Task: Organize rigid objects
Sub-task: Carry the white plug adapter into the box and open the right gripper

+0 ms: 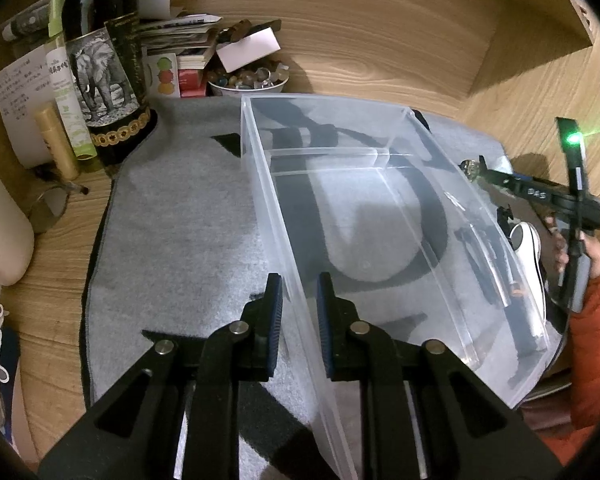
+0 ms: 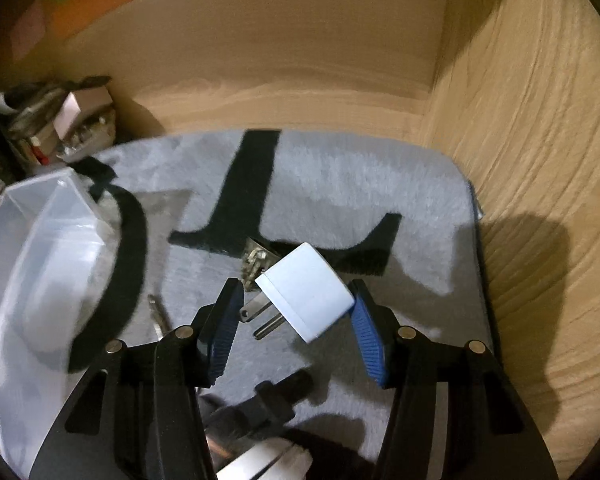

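A clear plastic bin [image 1: 380,208] with an inner divider stands on the grey mat [image 1: 180,220]. My left gripper [image 1: 300,300] is shut on its near left wall, which runs between the blue pads. In the right wrist view a white plug adapter [image 2: 306,292] lies at an angle on the mat [image 2: 340,184] between the fingers of my right gripper [image 2: 296,308]. The left pad meets a prong and the right pad meets the body's corner. The bin [image 2: 40,240] stands to the left of it.
A small metal piece [image 2: 254,260] lies just behind the adapter, a thin metal item [image 2: 156,312] to its left, a black part [image 2: 284,392] nearer. A dark bottle [image 1: 104,72], tubes, papers and a bowl of stones [image 1: 248,80] crowd the back left. Wooden walls close the back and right. An orange sleeve [image 1: 592,328] is at right.
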Available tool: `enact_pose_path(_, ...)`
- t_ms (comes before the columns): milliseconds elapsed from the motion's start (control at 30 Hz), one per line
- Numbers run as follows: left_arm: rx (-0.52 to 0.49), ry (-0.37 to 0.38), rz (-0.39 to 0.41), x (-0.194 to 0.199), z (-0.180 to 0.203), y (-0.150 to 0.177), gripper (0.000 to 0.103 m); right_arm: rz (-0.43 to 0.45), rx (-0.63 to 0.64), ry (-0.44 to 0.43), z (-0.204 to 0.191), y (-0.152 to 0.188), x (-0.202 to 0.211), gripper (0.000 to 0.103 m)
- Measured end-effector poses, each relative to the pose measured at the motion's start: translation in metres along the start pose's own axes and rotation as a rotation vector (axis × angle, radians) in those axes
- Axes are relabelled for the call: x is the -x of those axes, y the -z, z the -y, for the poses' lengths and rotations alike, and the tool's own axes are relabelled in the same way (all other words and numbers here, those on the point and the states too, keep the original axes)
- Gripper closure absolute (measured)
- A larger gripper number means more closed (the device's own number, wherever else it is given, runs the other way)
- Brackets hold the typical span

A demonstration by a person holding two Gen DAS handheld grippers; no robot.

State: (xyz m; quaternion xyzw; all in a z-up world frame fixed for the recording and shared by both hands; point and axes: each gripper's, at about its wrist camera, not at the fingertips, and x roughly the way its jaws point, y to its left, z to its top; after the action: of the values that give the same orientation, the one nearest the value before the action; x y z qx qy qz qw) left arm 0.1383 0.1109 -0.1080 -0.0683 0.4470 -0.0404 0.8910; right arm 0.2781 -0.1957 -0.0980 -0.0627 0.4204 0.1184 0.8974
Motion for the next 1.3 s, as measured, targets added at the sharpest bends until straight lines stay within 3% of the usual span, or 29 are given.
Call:
enact_pose_path(433,-0.008,-0.024,0.003,-0.001,0.001,-0.001,0.088,0.189,0.097,-0.05,-0.052,-0.005,0.078,0.053)
enact_pose_path(700,-0.011,-0.02,0.005,0.0,0.0,-0.001,0.088,0.262,0.168,-0.116,-0.092,-0.008,0.103,0.053)
enact_pose_path(1033,-0.015,-0.014,0.013,-0.001,0.0,-0.001,0.087,0.278,0.247,-0.205,-0.142,-0.013,0.103,0.053)
enact_pose_path(1300,-0.015,-0.007,0.019,0.0,-0.001,0.0,0.087,0.222,0.325,-0.256,-0.181,-0.018,0.082,0.053)
